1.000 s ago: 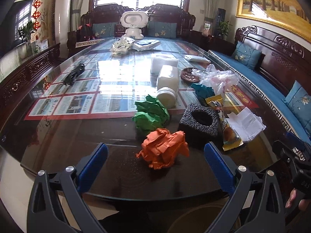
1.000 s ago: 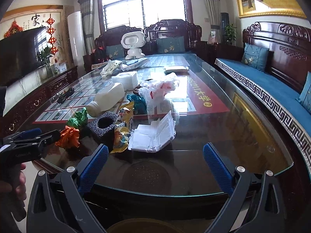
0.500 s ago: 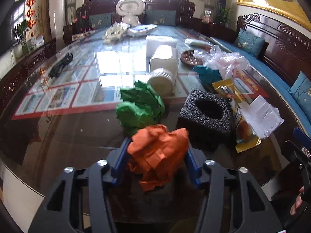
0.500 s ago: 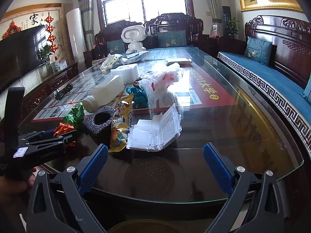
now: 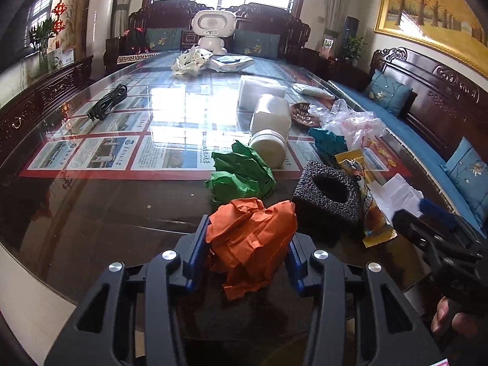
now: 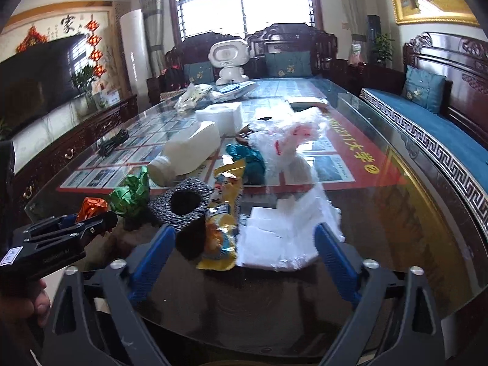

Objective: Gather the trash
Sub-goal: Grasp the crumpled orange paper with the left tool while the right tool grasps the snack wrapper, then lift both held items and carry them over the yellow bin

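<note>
My left gripper [image 5: 245, 244] is shut on a crumpled orange paper ball [image 5: 251, 238] and holds it just above the glass table near its front edge; the ball also shows in the right wrist view [image 6: 91, 207]. Behind it lie a green paper ball [image 5: 241, 177], a black foam block [image 5: 328, 195] with a hole, a yellow snack wrapper [image 6: 219, 235] and white packets [image 6: 283, 238]. My right gripper [image 6: 244, 253] is open and empty, its fingers on either side of the wrapper and packets.
A white plastic jar [image 5: 271, 128] lies on its side mid-table. A teal paper wad [image 6: 247, 161], a clear plastic bag [image 6: 286, 134], a white box [image 5: 259, 91] and a black cable [image 5: 106, 100] lie further back. A white toy robot [image 5: 213, 30] stands at the far end.
My left gripper closed on the orange paper ball and lifted it slightly. My right gripper moved forward to the wrapper and white packets, still open.
</note>
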A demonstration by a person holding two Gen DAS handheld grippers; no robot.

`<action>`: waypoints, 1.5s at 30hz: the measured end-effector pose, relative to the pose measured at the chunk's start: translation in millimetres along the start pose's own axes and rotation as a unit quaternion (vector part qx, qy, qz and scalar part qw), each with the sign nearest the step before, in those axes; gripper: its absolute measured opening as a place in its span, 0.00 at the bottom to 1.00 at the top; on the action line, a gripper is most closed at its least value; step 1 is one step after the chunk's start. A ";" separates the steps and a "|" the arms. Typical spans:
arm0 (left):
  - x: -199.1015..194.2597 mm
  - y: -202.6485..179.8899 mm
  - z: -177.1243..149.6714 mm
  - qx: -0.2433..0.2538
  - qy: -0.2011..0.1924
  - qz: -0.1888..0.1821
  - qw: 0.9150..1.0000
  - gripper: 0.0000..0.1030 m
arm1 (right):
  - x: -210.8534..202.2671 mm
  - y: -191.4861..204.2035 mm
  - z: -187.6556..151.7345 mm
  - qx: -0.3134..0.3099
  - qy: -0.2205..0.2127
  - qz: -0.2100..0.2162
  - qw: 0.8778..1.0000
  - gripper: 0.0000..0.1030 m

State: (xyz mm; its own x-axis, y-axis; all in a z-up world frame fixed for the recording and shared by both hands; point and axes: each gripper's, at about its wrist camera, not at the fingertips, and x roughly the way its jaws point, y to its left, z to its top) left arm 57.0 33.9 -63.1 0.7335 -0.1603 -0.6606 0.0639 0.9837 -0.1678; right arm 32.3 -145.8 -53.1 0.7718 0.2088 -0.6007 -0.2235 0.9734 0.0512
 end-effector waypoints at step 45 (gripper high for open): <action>-30.9 -21.6 -5.7 0.025 -0.017 -0.049 0.998 0.46 | -21.9 9.8 -3.0 -0.039 0.003 0.047 0.998 0.23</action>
State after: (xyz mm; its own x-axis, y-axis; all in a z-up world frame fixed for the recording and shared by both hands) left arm 29.2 17.2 -43.2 0.7448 -0.2543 -0.6169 0.1692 0.9663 -0.1941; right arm 11.4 -141.1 -41.8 0.7411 0.2986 -0.6013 -0.3413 0.9388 0.0456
